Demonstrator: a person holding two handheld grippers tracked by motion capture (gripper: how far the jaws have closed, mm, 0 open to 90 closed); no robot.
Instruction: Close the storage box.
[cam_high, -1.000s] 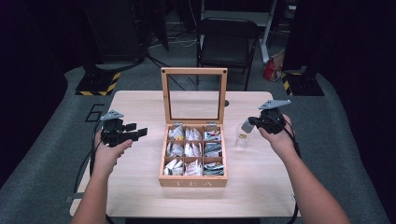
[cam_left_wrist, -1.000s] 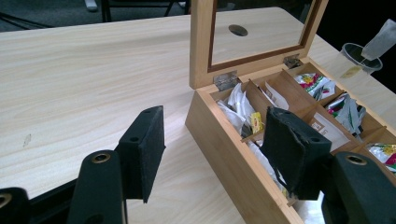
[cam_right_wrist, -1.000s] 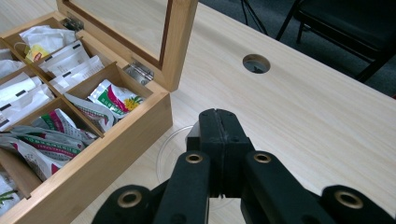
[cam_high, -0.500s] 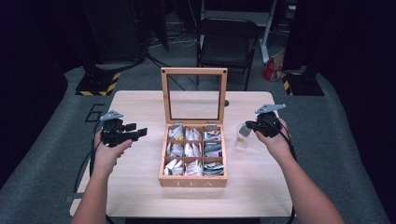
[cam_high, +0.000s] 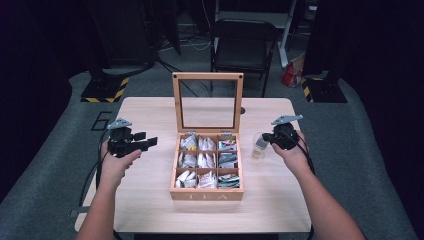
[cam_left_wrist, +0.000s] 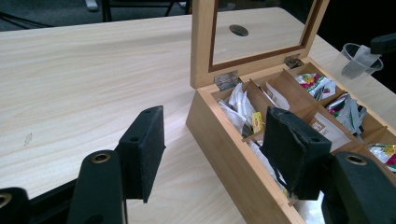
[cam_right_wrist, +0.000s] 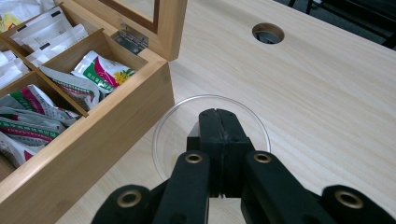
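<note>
A wooden tea box (cam_high: 207, 194) stands mid-table with its glass lid upright and tea packets in its compartments. Right of it is a clear plastic cup (cam_high: 258, 149). My right gripper (cam_high: 266, 138) hangs just over the cup, shut on a pale tea packet (cam_left_wrist: 362, 60) that dips into the cup (cam_left_wrist: 351, 48). In the right gripper view the jaws (cam_right_wrist: 219, 119) are pressed together above the cup's rim (cam_right_wrist: 169, 120), and they hide the packet. My left gripper (cam_high: 146, 140) stands open left of the box, above the table, with nothing between its pads (cam_left_wrist: 144, 149).
The box's near wall (cam_right_wrist: 93, 140) is close to the cup. A round cable hole (cam_right_wrist: 267, 33) lies in the table beyond the cup. A black chair (cam_high: 243, 45) stands behind the table. Bare tabletop (cam_left_wrist: 84, 79) lies left of the box.
My right gripper has come down a little with the packet, from above the cup to its rim. The left gripper and the box have stayed where they were.
</note>
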